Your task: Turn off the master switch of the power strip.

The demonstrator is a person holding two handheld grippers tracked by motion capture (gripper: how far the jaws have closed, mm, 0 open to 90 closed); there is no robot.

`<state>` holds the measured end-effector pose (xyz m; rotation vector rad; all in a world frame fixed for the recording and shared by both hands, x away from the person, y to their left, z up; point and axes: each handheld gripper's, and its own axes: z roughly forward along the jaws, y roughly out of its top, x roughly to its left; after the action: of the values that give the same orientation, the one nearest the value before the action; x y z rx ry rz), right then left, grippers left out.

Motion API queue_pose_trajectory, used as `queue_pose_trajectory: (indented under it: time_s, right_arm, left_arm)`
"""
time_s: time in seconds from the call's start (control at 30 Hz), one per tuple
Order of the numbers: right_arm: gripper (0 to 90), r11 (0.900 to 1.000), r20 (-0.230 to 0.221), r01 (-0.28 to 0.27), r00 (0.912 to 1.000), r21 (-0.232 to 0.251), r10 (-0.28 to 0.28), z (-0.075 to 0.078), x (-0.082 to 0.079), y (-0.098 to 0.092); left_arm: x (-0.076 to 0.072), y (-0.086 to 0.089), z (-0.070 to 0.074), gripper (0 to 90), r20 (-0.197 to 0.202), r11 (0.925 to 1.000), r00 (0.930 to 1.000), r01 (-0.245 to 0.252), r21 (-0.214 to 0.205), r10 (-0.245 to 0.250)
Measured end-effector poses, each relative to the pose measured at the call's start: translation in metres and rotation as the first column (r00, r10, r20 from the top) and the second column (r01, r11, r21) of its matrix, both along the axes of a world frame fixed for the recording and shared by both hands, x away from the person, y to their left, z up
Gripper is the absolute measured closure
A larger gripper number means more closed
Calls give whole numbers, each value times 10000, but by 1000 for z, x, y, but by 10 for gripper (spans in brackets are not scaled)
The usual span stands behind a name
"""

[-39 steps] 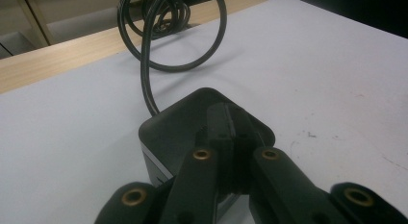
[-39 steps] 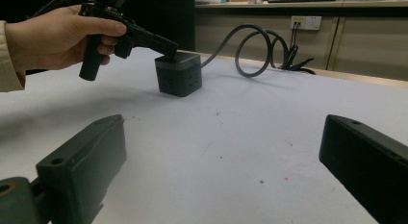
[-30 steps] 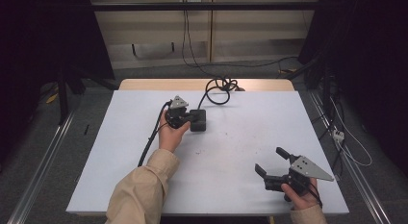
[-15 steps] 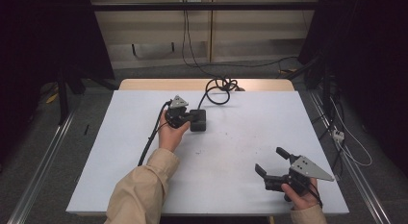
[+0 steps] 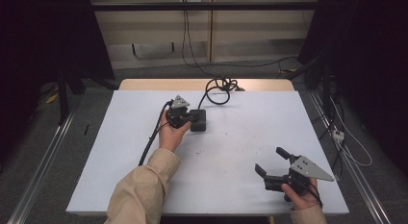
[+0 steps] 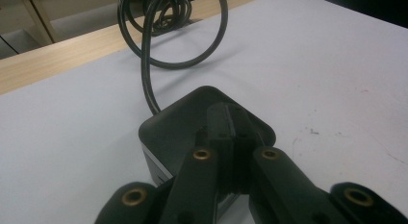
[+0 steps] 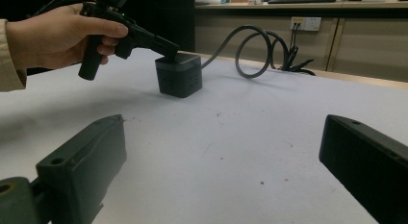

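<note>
White table (image 5: 240, 137) bears an unmarked black cube (image 5: 198, 120) with cable (image 5: 219, 87).

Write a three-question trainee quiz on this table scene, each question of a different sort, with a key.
1. True or false: the right gripper has its jaws shut.
2. What rests under the tips of the left gripper?
A. black box
B. mug
C. sponge
3. Fill in: the box's cable coils toward the table's ____ edge.

Key:
1. False; they stand wide open over bare table.
2. A; closed jaws rest on top of the black box.
3. Far.
</note>
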<state>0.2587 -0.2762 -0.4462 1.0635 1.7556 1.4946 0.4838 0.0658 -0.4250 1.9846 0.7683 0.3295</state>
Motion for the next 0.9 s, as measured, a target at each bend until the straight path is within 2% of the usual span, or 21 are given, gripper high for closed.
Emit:
queue_pose_trajectory:
  time_s: [0.07, 0.1, 0.17, 0.4, 0.57, 0.67, 0.83, 0.9]
  right_arm:
    - [21, 10000, -2, 6, 10000, -5, -6, 0, 0, 0]
    - [21, 10000, 7, 6, 10000, -3, -6, 0, 0, 0]
    - [21, 10000, -2, 4, 10000, 4, -4, 0, 0, -1]
    - [21, 10000, 7, 5, 10000, -1, -5, 0, 0, 0]
    - [21, 10000, 7, -11, 10000, -22, 11, 0, 0, 0]
    - [21, 10000, 10, 7, 10000, -1, -7, 0, 0, 0]
    - [21, 10000, 8, 6, 10000, 1, -6, 0, 0, 0]
    - [21, 10000, 9, 0, 10000, -25, 0, 0, 0, 0]
  left_arm:
    - [0, 1, 0, 900, 120, 9999, 9999, -32, 103, 31]
    - [0, -1, 0, 900, -10, 10000, 10000, -28, 25, 28]
    - [-1, -1, 0, 900, 115, 9998, 9999, -40, 173, 38]
    - [-1, -2, 0, 900, 132, 9998, 9999, -103, 186, 101]
    - [-1, 0, -1, 900, -126, 9998, 9998, -151, -88, 150]
    - [0, 0, 0, 900, 6, 9999, 9999, -153, 24, 153]
    - [-1, 0, -1, 900, -93, 9997, 9998, -151, -182, 149]
    - [-1, 0, -1, 900, -8, 9998, 9999, -157, -80, 157]
